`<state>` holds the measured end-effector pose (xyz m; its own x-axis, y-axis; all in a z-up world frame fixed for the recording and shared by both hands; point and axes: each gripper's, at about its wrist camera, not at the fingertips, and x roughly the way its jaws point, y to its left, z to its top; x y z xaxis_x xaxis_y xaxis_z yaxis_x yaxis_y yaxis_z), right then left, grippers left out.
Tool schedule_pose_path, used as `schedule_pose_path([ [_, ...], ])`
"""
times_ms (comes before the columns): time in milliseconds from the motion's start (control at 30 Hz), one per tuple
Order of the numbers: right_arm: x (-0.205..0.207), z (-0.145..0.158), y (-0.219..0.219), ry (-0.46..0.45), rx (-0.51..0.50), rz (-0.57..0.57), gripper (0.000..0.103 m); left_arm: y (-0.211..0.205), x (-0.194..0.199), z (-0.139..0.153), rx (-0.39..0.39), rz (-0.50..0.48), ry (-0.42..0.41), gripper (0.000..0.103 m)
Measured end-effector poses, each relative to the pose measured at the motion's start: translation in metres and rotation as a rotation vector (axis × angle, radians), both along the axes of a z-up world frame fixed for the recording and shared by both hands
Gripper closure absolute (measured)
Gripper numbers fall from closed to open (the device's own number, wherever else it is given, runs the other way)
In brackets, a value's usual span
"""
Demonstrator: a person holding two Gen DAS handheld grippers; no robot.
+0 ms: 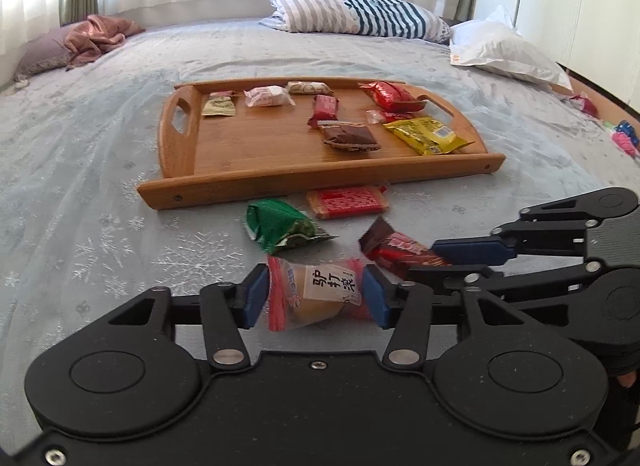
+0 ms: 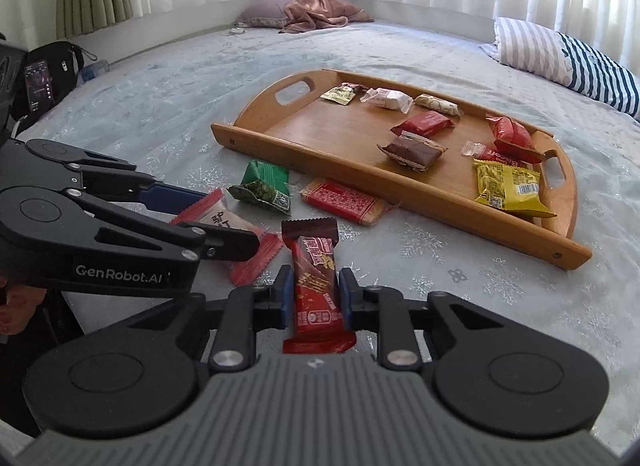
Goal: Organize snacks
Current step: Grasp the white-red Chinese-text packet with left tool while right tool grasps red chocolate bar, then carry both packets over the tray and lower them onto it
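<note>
A clear-wrapped cake with red crimped ends (image 1: 320, 294) (image 2: 218, 217) sits between the blue pads of my left gripper (image 1: 316, 298) (image 2: 228, 223), which touch both of its ends. Just to its right, my right gripper (image 2: 314, 298) (image 1: 424, 266) is shut on a red and brown snack bar (image 2: 316, 286) (image 1: 396, 252) that points along the fingers. Both lie low over the grey bedspread. A green packet (image 1: 280, 225) (image 2: 266, 185) and a flat red packet (image 1: 346, 201) (image 2: 344, 199) lie in front of the wooden tray (image 1: 320, 181) (image 2: 520, 238). Several wrapped snacks lie in the tray.
A striped pillow (image 1: 360, 11) and a white bag (image 1: 504, 49) lie beyond the tray. A pink cloth on a mauve pillow (image 2: 316, 11) is at the far corner. Small items (image 1: 624, 137) lie by the bed's right edge, a phone (image 2: 38, 83) at its left.
</note>
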<state>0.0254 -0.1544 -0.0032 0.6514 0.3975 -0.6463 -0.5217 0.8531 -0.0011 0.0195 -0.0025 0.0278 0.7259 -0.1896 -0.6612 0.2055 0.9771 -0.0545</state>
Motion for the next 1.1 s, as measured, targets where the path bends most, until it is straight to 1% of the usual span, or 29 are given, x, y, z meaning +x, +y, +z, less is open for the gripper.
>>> schedule_pose_path([
  [33,-0.001,0.000,-0.001,-0.005,0.004,-0.016,0.076,0.000,-0.001,0.000,0.008,0.002,-0.004,0.044],
  [167,-0.004,0.003,-0.008,-0.021,0.024,-0.083,0.076,-0.001,-0.003,-0.004,0.001,-0.004,0.001,0.039],
  [233,-0.006,0.004,-0.012,-0.028,0.033,-0.115,0.076,-0.004,-0.003,-0.006,0.000,-0.008,0.003,0.033],
  [300,-0.007,0.004,-0.015,-0.032,0.039,-0.146,0.076,-0.008,-0.003,-0.009,0.002,-0.016,0.002,0.033],
  [367,-0.008,0.004,-0.019,-0.030,0.048,-0.167,0.076,-0.012,0.000,-0.014,0.007,-0.027,0.005,0.036],
  [433,-0.007,0.004,-0.022,-0.024,0.066,-0.192,0.076,-0.017,0.000,-0.020,0.048,-0.029,-0.022,0.049],
  [467,-0.007,0.004,-0.023,-0.023,0.073,-0.206,0.076,-0.020,-0.002,-0.019,0.069,-0.027,-0.039,0.051],
  [533,-0.006,0.006,-0.025,-0.023,0.096,-0.230,0.076,-0.021,-0.004,-0.015,0.066,-0.032,-0.041,0.055],
  [667,-0.001,0.014,-0.029,-0.027,0.155,-0.262,0.076,-0.010,-0.001,-0.001,-0.035,-0.050,0.006,0.056],
  [700,0.002,0.017,-0.029,-0.027,0.172,-0.269,0.076,-0.006,0.000,0.003,-0.053,-0.049,0.007,0.056],
  [900,0.021,0.028,-0.028,-0.026,0.248,-0.319,0.076,0.009,0.002,0.034,-0.118,-0.045,-0.044,0.056],
  [967,0.028,0.031,-0.026,-0.023,0.264,-0.325,0.076,0.015,0.009,0.043,-0.128,-0.032,-0.067,0.056],
  [1100,0.047,0.038,-0.021,0.001,0.313,-0.332,0.076,0.023,0.030,0.057,-0.084,0.012,-0.131,0.055],
])
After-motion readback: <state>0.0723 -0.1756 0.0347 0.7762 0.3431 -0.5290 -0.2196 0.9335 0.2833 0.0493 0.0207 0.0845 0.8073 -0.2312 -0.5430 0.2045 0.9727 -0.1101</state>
